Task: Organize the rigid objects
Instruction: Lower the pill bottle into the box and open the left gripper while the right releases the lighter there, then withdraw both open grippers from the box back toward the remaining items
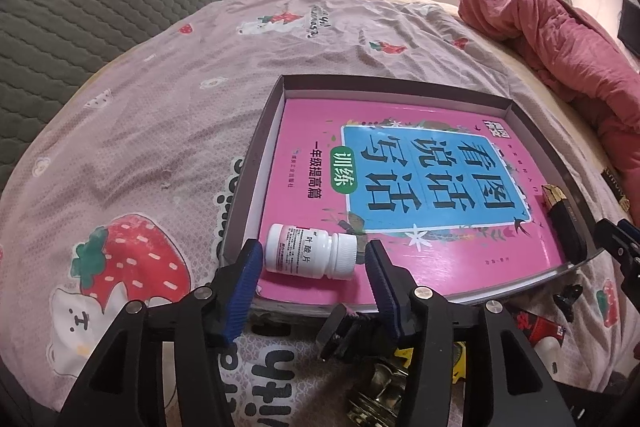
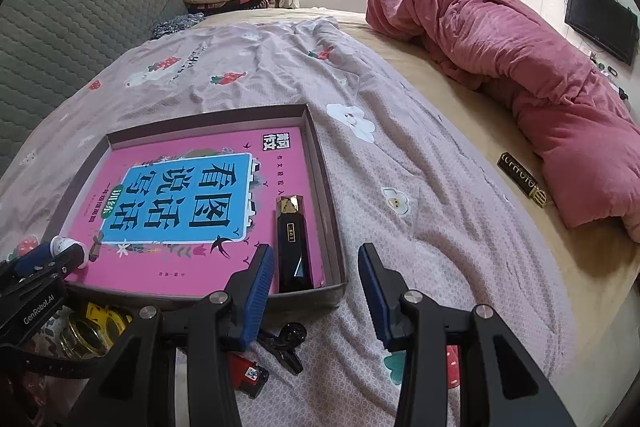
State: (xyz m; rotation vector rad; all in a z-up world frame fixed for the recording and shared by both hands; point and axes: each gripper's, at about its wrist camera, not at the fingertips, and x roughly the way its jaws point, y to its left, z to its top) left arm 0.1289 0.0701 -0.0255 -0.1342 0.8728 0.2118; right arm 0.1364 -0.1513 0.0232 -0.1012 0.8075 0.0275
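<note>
Carrier: a shallow box tray [image 1: 256, 155] lies on the bed's patterned sheet [image 1: 152, 99], with a pink workbook [image 1: 304, 131] flat inside it.
White pill bottle [image 1: 310, 255]: on its side on the workbook, at the tray's near left corner, cap toward the right.
Left gripper [image 1: 314, 259]: fingers spread to either side of the bottle; the blue pads look clear of it or barely beside it, so it seems let go rather than squeezed.
Bottle axis: runs from one left fingertip to the other, along the tray's near edge, so closing would catch it end to end.
Black and gold case [image 2: 291, 247]: lengthwise along the tray's right edge, gold end pointing away.
Right gripper [image 2: 316, 259]: fingers apart, nothing between them; the left one hangs over the case's near end, the right one over bare sheet outside the tray.
Still loose: a black clip [image 2: 286, 345], a red lighter [image 2: 250, 373] and yellow tape [image 2: 105, 319] on the sheet before the tray's near edge; a dark gold-lettered bar [image 2: 520, 179] well off to the right, near the pink quilt [image 2: 520, 67].
Nearer hand: likely the right for the bar and clip, the left for the tape.
</note>
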